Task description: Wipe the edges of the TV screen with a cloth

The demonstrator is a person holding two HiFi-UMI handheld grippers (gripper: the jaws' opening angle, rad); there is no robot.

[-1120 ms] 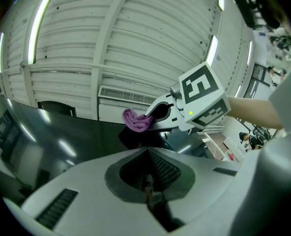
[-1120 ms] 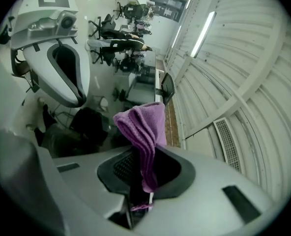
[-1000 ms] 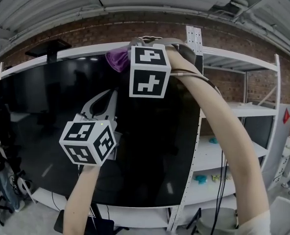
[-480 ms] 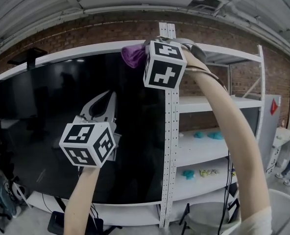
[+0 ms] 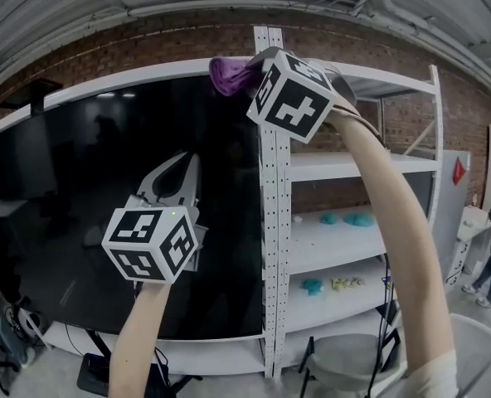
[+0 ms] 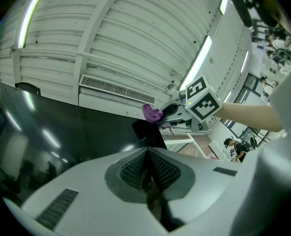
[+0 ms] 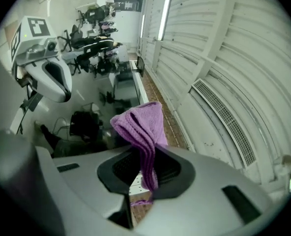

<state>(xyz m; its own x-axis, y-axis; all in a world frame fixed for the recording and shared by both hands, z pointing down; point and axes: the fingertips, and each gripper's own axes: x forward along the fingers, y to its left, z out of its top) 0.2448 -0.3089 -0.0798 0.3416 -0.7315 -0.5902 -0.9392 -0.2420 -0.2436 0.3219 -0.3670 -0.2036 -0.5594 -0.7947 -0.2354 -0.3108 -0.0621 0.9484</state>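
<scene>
1. At the top edge of the TV screen [image 5: 80, 206], close to its upper right corner, the right claw [image 7: 148, 173] is pinching a folded purple cloth [image 7: 140, 127]. Its jaws are pressing together on the lower part, and the loose fold is sticking out past the tips.
2. In the head view the cloth is sitting right on that top edge and appears to be touching it, though the contact itself is too small to confirm.
3. The left claw [image 6: 146, 168] is hanging in front of the middle of the screen with its jaws pressed together on nothing. It is taking no part in the wiping.
4. A white shelf post [image 5: 270, 222] is standing just beside the screen's right edge.
5. Judging from this, the top edge is being wiped and the stroke is reaching its right end. The next move is probably turning the corner and going down the right edge. That calls for rotating the wrist so the cloth is lying flat on the frame, and for avoiding the post close by.
</scene>
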